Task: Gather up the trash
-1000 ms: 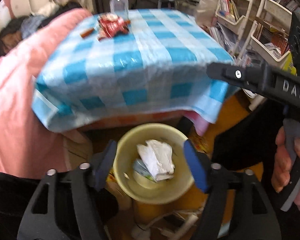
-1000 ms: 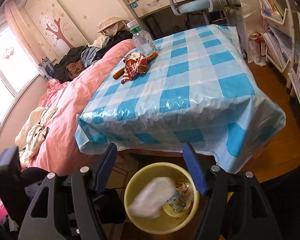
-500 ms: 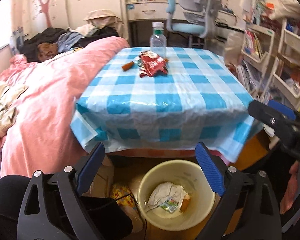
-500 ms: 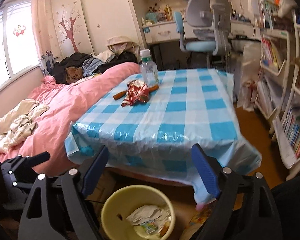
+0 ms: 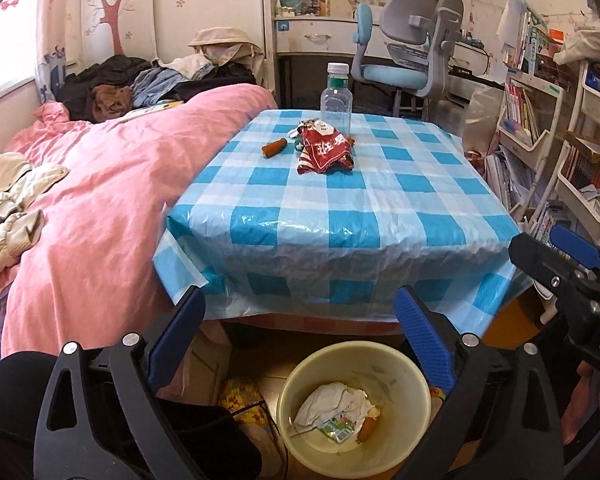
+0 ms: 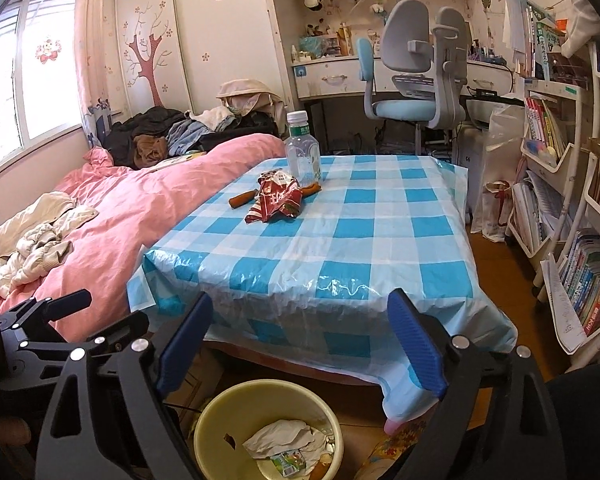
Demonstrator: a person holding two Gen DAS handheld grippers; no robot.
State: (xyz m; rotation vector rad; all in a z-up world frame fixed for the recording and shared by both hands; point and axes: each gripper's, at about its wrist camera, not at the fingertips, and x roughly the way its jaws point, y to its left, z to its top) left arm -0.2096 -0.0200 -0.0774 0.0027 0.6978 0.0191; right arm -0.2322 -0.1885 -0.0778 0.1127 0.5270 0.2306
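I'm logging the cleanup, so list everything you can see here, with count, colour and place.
bottle: one, clear, far end of table
snack wrapper: one, red, beside bottle
sausage piece: one, orange-brown, left of wrapper
tablecloth: one, blue-white check, over table
bin: one, pale yellow, on floor under table edge
crumpled paper: one, white, in bin
quilt: one, pink, on bed
desk chair: one, grey-blue, behind table
left tongs: open, empty, above bin
right tongs: open, empty
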